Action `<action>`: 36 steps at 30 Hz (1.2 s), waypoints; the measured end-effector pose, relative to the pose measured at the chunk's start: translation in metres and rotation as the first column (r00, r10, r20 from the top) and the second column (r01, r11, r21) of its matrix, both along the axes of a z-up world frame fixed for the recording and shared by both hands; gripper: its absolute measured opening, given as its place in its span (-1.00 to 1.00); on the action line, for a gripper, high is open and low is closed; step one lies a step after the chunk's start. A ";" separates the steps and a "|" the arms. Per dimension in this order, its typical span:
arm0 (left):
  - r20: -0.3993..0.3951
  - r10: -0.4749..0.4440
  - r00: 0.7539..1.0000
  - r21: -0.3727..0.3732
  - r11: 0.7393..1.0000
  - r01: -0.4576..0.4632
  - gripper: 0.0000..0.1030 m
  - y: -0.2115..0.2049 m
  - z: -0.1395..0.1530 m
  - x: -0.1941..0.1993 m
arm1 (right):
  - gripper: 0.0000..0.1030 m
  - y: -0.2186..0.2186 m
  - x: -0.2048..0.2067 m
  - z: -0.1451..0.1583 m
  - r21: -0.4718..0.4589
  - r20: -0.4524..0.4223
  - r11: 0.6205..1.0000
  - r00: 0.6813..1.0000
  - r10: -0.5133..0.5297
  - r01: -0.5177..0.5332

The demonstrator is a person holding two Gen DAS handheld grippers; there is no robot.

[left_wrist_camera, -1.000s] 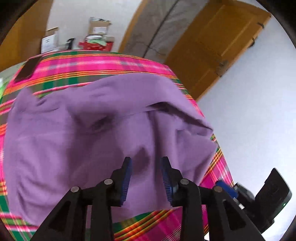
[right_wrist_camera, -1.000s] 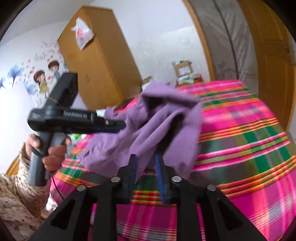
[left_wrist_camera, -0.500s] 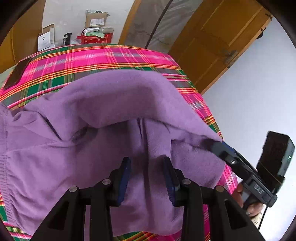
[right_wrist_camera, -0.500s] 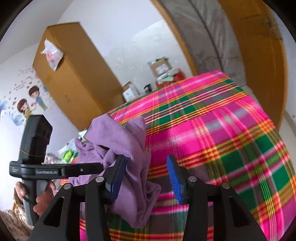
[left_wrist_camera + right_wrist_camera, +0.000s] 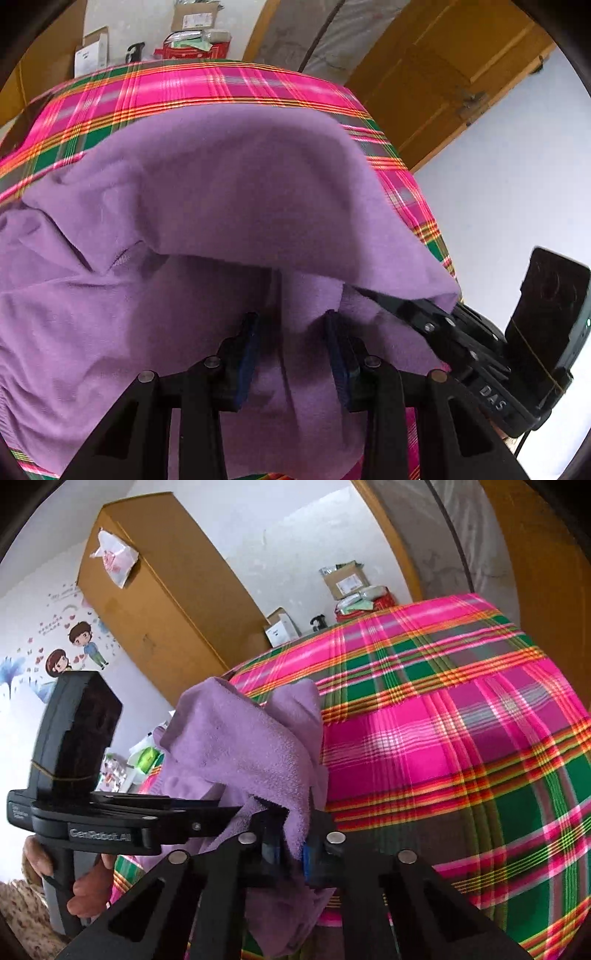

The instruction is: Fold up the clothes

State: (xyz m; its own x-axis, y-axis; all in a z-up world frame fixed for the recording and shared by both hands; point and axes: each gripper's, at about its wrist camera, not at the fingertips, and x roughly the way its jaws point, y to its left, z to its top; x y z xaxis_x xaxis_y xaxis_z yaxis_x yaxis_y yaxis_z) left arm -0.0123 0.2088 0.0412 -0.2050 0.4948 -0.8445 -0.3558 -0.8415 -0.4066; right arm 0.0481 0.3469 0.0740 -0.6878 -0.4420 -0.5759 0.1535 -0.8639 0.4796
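Purple fleecy soft garment point(image 5: 192, 229) heaped low and centre in the left wrist view, lying on pink-green-orange plaid cloth-covered surface point(image 5: 207, 85); upper fold bulging over lower layers, left part cut off by frame edge. Left tongs point(image 5: 291, 347) at bottom centre, blue pads either side of a ridge of purple fabric, jaws closing, gap visible between pads and cloth, not yet pinching. Right tongs point(image 5: 290, 849) at bottom centre of right wrist view, pressed together, pinching a bunched edge of the same garment point(image 5: 251, 746); blue pads mostly buried in fabric. Same right tongs point(image 5: 402, 310) entering from lower right in left view, tips hidden under the purple fold.

Brown cardboard boxes point(image 5: 345, 579) at upper right of the right view, contents not visible. Red low container point(image 5: 194, 50) at top of the left view, with pale packets on top, hard to make out. Hand point(image 5: 85, 890) on grey handle at lower left, partly cut off. Tall brown wooden wardrobe point(image 5: 159, 602) at upper left. Clutter beside it blurred, unreadable.
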 end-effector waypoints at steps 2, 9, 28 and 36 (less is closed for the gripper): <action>-0.015 0.003 1.000 0.020 1.000 -0.003 -0.85 -0.004 0.001 0.000 | -0.88 0.000 0.001 0.005 0.000 -0.011 1.000 1.000 0.001 -0.001; -0.067 0.025 0.997 0.074 0.997 -0.020 -0.91 -0.031 0.014 0.003 | -0.93 0.005 -0.003 0.027 0.028 -0.068 0.998 0.997 -0.045 0.047; -0.169 0.197 0.966 0.200 0.966 -0.162 -0.91 -0.099 0.062 -0.007 | -0.95 -0.022 -0.053 0.098 0.276 -0.327 0.931 0.934 -0.142 0.238; -0.191 0.298 0.935 0.210 0.943 -0.258 -0.91 -0.140 0.071 -0.024 | -0.95 -0.044 -0.097 0.111 0.406 -0.394 0.869 0.912 -0.114 0.284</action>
